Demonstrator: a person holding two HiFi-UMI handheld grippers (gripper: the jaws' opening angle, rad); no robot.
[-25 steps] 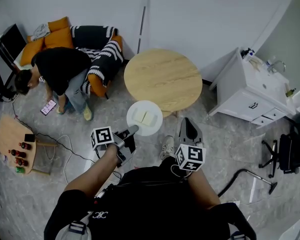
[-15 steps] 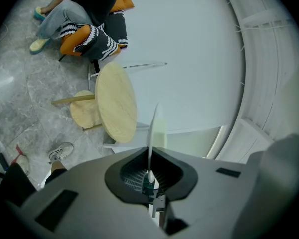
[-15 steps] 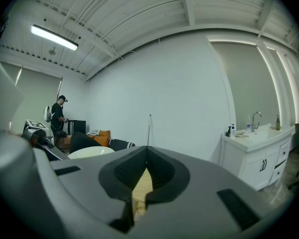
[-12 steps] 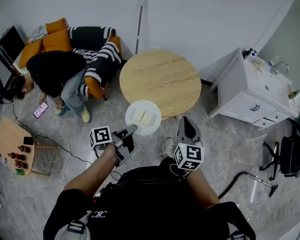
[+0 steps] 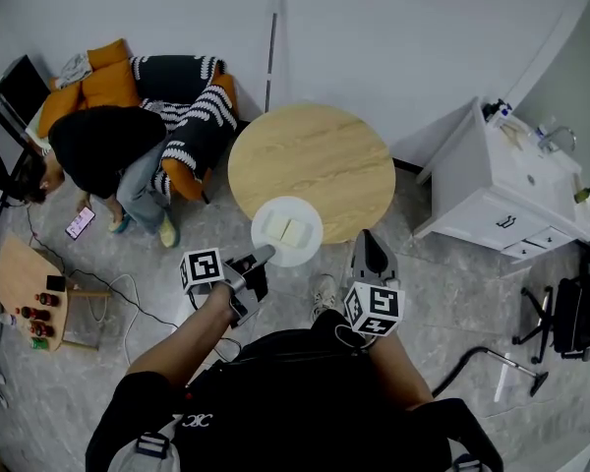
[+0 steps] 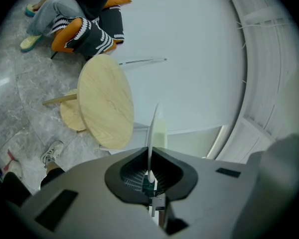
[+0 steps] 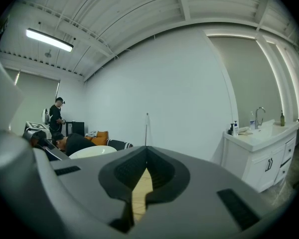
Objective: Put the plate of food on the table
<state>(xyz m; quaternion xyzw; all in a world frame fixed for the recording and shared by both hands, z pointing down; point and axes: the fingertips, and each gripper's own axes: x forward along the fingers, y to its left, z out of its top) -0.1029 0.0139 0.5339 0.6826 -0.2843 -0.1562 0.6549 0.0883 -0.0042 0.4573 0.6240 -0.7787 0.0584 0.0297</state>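
Left gripper point(image 5: 265, 253) clamped on plate point(image 5: 287, 252) rim, food point(image 5: 286, 229) aboard. Plate now further over near edge of table point(image 5: 315, 155) than a second ago. Right gripper point(image 5: 367, 240) closed, empty, beside plate.

Home-like studio room: cushioned sofa point(image 5: 182, 85), round wooden table point(image 5: 311, 170), white sink cabinet point(image 5: 492, 190), marbled floor point(image 5: 442, 288).

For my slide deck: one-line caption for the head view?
Left gripper holds a white plate of food at the near edge of the round wooden table.
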